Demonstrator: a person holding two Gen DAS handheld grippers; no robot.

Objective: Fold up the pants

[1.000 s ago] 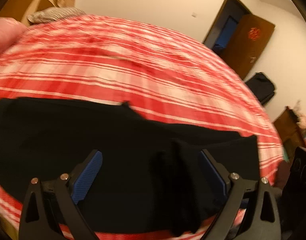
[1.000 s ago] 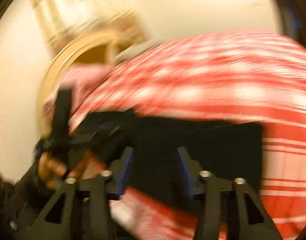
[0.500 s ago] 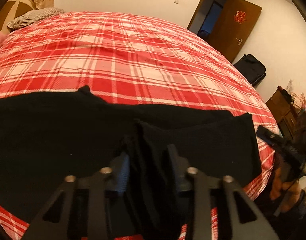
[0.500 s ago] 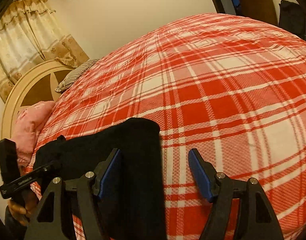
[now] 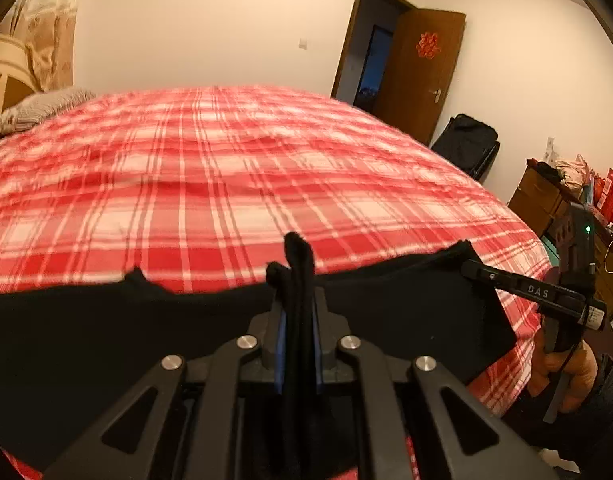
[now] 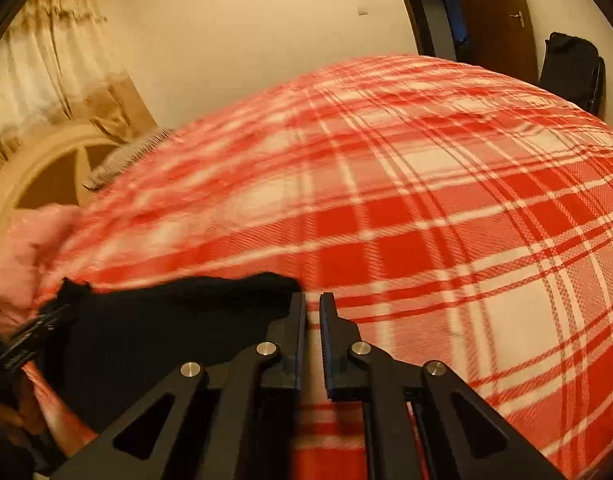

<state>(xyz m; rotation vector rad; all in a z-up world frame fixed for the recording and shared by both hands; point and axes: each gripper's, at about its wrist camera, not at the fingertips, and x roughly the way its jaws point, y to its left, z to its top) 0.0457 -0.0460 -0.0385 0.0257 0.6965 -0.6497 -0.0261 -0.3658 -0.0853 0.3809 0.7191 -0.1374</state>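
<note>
The fingers of the left gripper are pinched tight on a bunched ridge of the black pants, with a tuft of cloth standing up past the tips. The fingers of the right gripper are almost together, but only a thin gap of red plaid shows between them; the pants' corner lies just beside their left edge, so they seem to have shut on nothing, or on a sliver I cannot make out. The pants lie spread along the near edge of the bed, flat apart from that ridge. The risk, as I judge it: if both hands lift now, only the left end comes up, and the pants drag and twist instead of folding evenly. The left grip holds a thick wad, which may crease the fold or slip layer by layer.
</note>
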